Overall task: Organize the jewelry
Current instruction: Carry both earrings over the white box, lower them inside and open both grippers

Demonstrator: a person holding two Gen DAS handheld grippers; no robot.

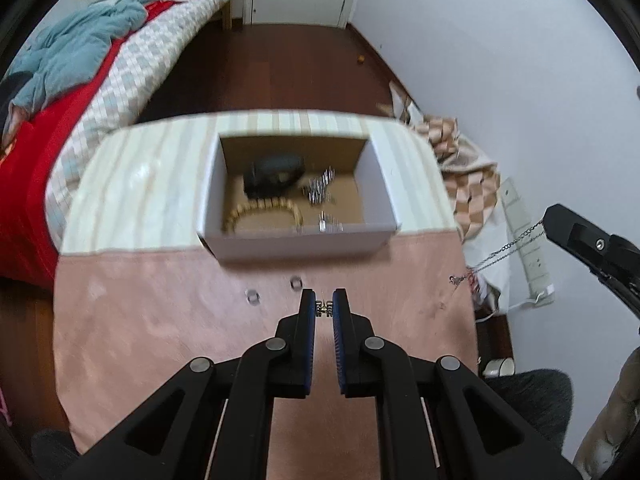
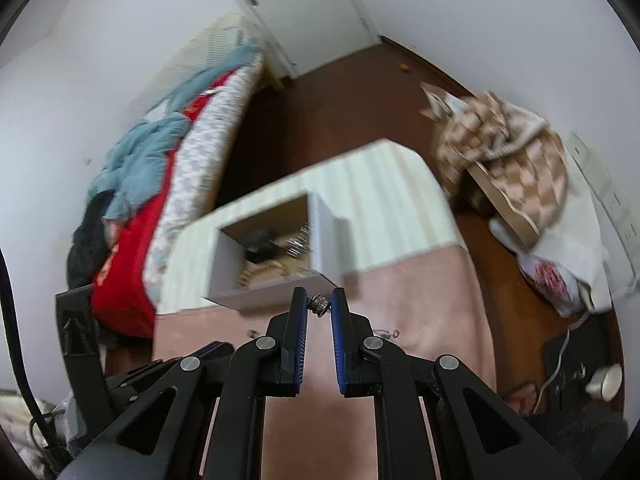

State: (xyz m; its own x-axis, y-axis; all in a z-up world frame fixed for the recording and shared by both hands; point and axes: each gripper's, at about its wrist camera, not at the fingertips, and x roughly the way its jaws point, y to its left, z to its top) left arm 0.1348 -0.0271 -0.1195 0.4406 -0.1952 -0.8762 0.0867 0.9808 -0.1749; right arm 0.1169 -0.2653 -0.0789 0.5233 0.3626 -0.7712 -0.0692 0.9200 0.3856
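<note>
Left claw (image 1: 324, 307): fingers nearly closed on a small metallic charm or bead (image 1: 324, 309) pinched between the blue pads (image 1: 310, 320), held above the pink cloth of the tabletop (image 1: 160, 340), short of the box. Right claw (image 2: 319, 305): likewise nearly closed, gripping a small ring-like silver piece (image 2: 319, 304) at its tips; in the left wrist view a thin silver chain (image 1: 504, 254) hangs from this claw at the right edge of the tabletop, its clasp end trailing low.

Destination: an open white cardboard box (image 1: 304, 246) on the striped far half of the tabletop, already holding a beaded bracelet (image 1: 264, 210), a dark rounded object (image 1: 276, 174) and a cluster of silver pieces (image 1: 320, 190). Two small rings (image 1: 253, 297) lie loose on the pink cloth just ahead of the left claw.

Judged step: carrying both pieces to the box. To do it well, lift each claw clear of the near wall before moving forward, keep the pinch firm until the tips are over the box floor, and release low over a bare patch. The hanging chain is likely to swing and snag the box rim or drag across the tabletop; raise it until the trailing end clears the wall, then lower it so it coils, not tangles, with the silver cluster.
</note>
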